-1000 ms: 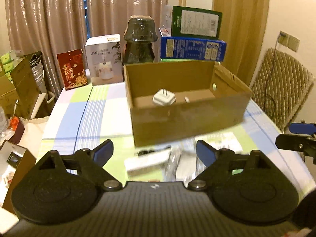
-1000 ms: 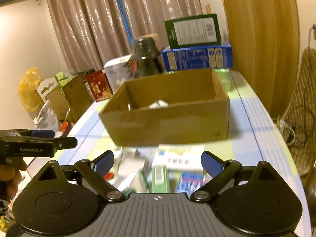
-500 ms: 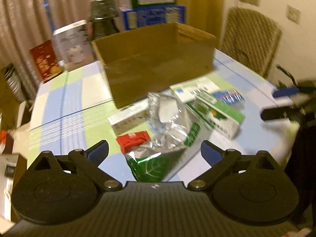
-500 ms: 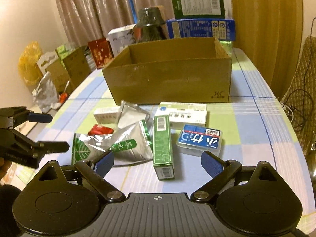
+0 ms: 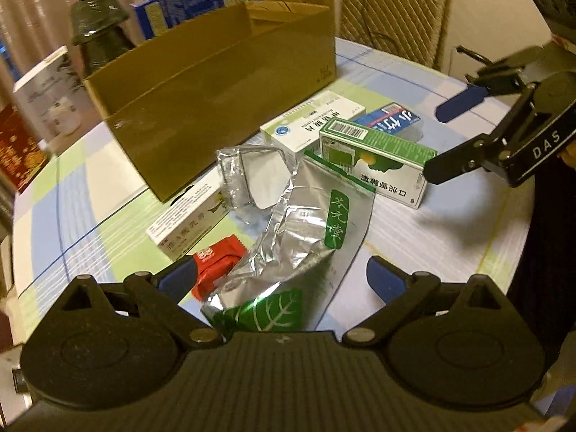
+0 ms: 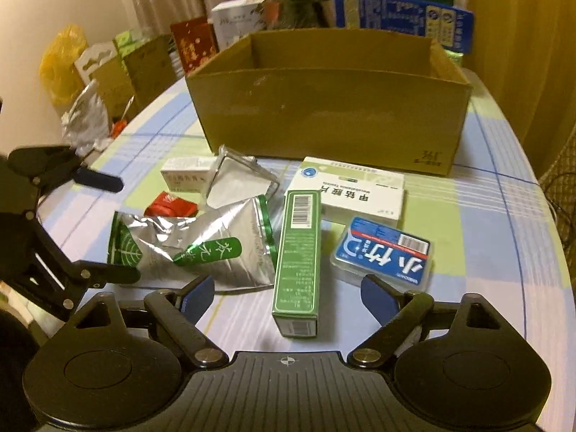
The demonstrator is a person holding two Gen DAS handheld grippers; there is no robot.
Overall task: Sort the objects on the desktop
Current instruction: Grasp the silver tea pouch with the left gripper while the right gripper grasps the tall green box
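An open cardboard box (image 5: 216, 82) (image 6: 324, 108) stands on the checked tablecloth. In front of it lie a silver-green foil pouch (image 5: 306, 230) (image 6: 201, 244), a smaller foil packet (image 5: 252, 172) (image 6: 237, 183), a green carton (image 5: 378, 158) (image 6: 297, 255), a white medicine box (image 5: 309, 126) (image 6: 352, 190), a blue plastic case (image 5: 392, 118) (image 6: 385, 252), a red packet (image 5: 216, 262) (image 6: 169, 207) and a small white box (image 5: 187, 219) (image 6: 183, 176). My left gripper (image 5: 280, 277) is open just above the pouch. My right gripper (image 6: 286, 295) is open over the green carton's near end.
Boxes, a dark jar (image 5: 97, 32) and a red carton (image 6: 192, 45) crowd the table's far edge behind the cardboard box. A woven chair (image 5: 392, 10) stands to the right. Bags and cartons (image 6: 90, 79) sit off the table's left side.
Both grippers have dropped lower and tilted down towards the pile of objects. The left one now hangs over the foil pouch, the right one over the green carton.
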